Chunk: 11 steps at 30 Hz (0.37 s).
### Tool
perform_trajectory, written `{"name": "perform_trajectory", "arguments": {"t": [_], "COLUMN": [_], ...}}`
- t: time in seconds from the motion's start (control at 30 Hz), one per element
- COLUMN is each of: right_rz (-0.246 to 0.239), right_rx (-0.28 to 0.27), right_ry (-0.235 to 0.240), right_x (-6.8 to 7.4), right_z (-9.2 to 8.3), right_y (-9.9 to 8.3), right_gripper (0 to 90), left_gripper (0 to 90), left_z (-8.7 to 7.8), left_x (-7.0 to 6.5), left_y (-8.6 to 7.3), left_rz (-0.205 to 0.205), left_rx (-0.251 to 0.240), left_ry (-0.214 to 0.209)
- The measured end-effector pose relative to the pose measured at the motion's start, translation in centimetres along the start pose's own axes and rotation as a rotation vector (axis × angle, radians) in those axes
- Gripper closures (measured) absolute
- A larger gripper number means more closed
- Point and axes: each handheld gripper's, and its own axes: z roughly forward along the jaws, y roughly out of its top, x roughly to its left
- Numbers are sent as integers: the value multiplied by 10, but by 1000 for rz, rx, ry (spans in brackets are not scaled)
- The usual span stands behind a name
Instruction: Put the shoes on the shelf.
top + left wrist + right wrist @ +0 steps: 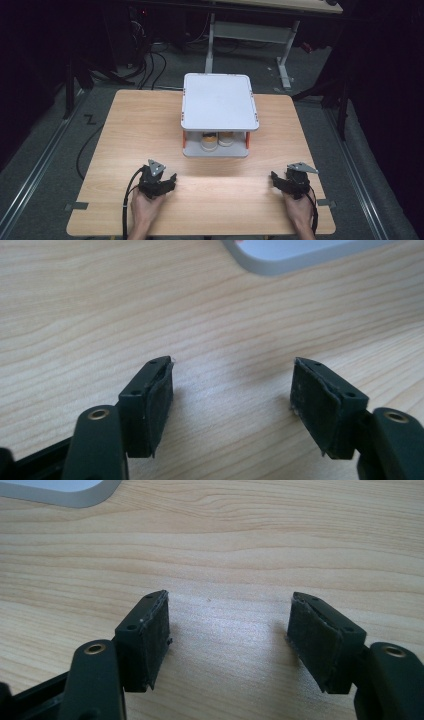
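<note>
There are 2 grippers, 1 in each hand, and both stand released with nothing between their jaws. The left gripper [159, 181] rests low over the wooden table [125, 130] near its front edge; in the left gripper view its 2 black pads [159, 396] are spread wide over bare wood grain, touching no object. The right gripper [292, 182] sits well apart from it at the other front corner, and its 2 pads [155, 630] are spread just as wide above bare wood.

Ahead of both grippers, roughly midway between them and farther up the table, stands 1 grey 2-tier tray rack [220, 102] with orange posts. On its lower shelf sit 2 small containers [209, 142], side by side and touching or nearly so, under the flat upper tray. A rounded grey corner of the rack shows at the top of each gripper view. The wood between grippers and rack lies open.

Beyond the table are 1 white desk frame [285, 55] and dark cables [150, 65] on the floor.
</note>
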Motion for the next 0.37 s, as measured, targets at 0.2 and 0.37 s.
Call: {"name": "perform_trajectory", "arguments": {"t": [0.2,0.37], "right_rz": [-4,-4], "right_rx": [-1,-1], "right_ry": [3,3], "right_x": [0,0], "right_z": [1,1], "right_y": [0,1], "right_gripper": [325,323], "left_gripper": [324,322], "left_z": [1,0], "left_x": [0,1], "left_y": [0,0], "left_rz": [-8,-10], "left_rx": [-4,0], "left_ry": [3,-2]}}
